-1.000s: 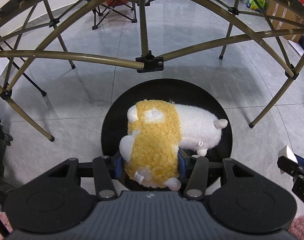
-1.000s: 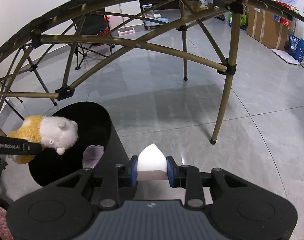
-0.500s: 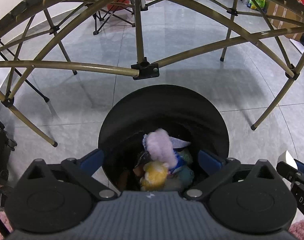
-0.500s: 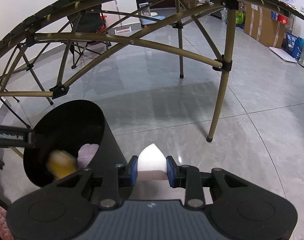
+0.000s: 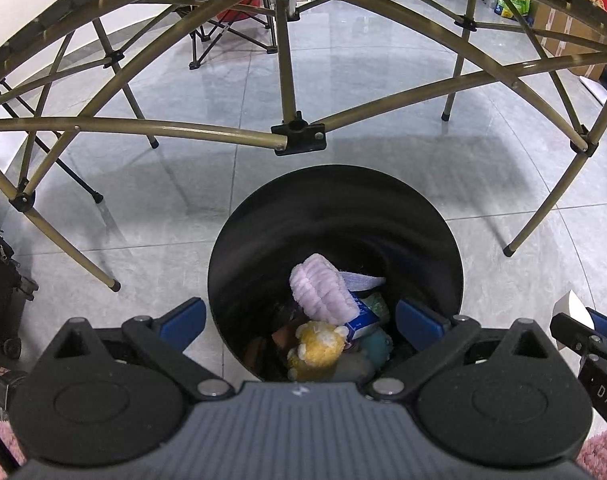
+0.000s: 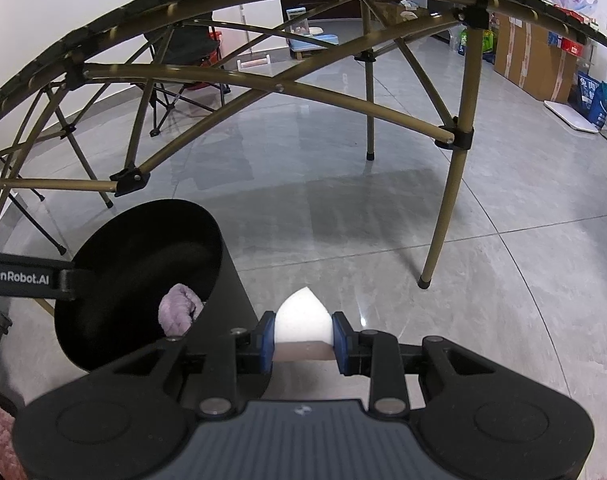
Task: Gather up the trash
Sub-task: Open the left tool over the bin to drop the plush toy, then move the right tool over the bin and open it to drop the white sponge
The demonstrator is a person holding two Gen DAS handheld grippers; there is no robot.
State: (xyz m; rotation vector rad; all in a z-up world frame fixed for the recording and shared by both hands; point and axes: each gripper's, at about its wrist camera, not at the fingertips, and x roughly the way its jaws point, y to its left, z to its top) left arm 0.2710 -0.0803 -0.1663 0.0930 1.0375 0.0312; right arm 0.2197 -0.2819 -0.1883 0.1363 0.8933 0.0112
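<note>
looking down the left wrist view, we see the left gripper (image 5: pixel 299 316) with its blue pads spread as wide as they go, one at the lower left and one at the lower right of the black bin (image 5: pixel 455 264), and nothing between them. a second ago those pads were pinching the yellow-and-white plush toy (image 5: pixel 315 346) above the bin's mouth; now that toy lies down inside, in the lower centre of the frame, beside a lilac fuzzy piece (image 5: pixel 321 290) and a small blue-and-white carton (image 5: pixel 361 318). we read that as one item of trash delivered, and the left hand free for another pick.

in the right wrist view little has changed. the right gripper (image 6: pixel 303 342) sits at the bottom centre with its pads clamped on a white wedge-shaped piece (image 6: pixel 303 320), just as it was a second ago. the bin (image 6: pixel 103 248) stands at the left of that frame, well off to the side of the wedge, with the lilac piece (image 6: pixel 179 310) showing inside its rim. the left gripper's arm crosses the left edge of the frame over the rim.

we judge that the wedge is the next thing due for the bin: the right hand needs to swing left until it hangs over the opening before letting go, otherwise the piece lands on the grey tiled floor (image 6: pixel 463 280). the folding table frame (image 6: pixel 459 140) stands behind and looks clear of that path.
</note>
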